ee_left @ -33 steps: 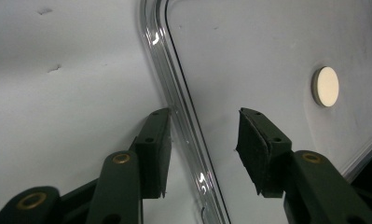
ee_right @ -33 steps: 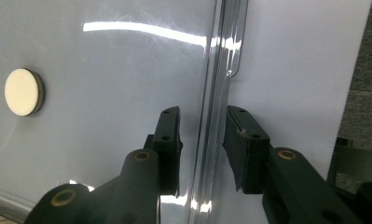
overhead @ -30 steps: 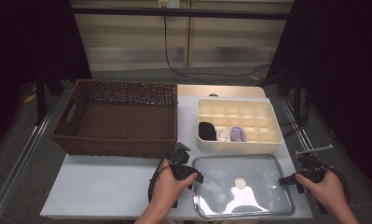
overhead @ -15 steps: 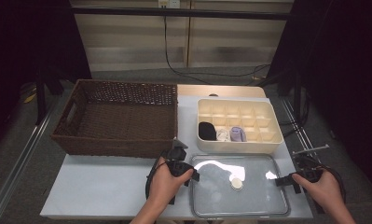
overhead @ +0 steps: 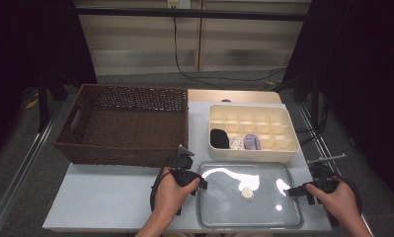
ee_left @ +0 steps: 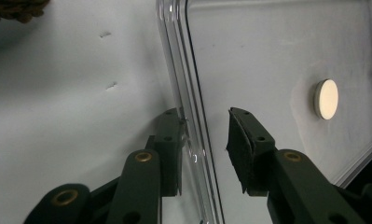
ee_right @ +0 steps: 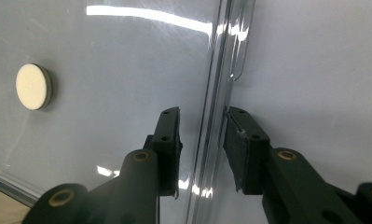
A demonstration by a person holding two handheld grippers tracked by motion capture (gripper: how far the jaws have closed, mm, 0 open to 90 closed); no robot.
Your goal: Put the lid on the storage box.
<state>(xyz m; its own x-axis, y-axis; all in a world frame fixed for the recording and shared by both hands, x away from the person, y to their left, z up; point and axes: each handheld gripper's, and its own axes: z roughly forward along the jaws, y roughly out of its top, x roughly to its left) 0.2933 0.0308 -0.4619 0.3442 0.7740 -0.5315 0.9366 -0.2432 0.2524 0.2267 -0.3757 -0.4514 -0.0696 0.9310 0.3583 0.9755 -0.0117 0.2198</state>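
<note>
A clear plastic lid (overhead: 224, 210) with a round cream knob (overhead: 247, 193) lies on the white table near the front edge. My left gripper (overhead: 197, 183) is at its left edge. In the left gripper view the jaws (ee_left: 204, 135) straddle the lid's rim (ee_left: 193, 93) and have just been closing. One pad touches the rim and a gap shows at the other. My right gripper (overhead: 291, 191) is at the lid's right edge. There its jaws (ee_right: 202, 135) also straddle the rim (ee_right: 216, 93), with the outer pad against it and a gap inside.
A brown wicker basket (overhead: 120, 123) stands at the back left. A cream divided box (overhead: 254, 109) at the back right holds a black (overhead: 219, 138), a white (overhead: 236, 143) and a purple item (overhead: 252, 142). Bare white table (overhead: 100, 197) lies left of the lid.
The lid has shifted slightly to the left, and the broad glare on it has shrunk to a thin streak. Both hands stay at its two ends.
</note>
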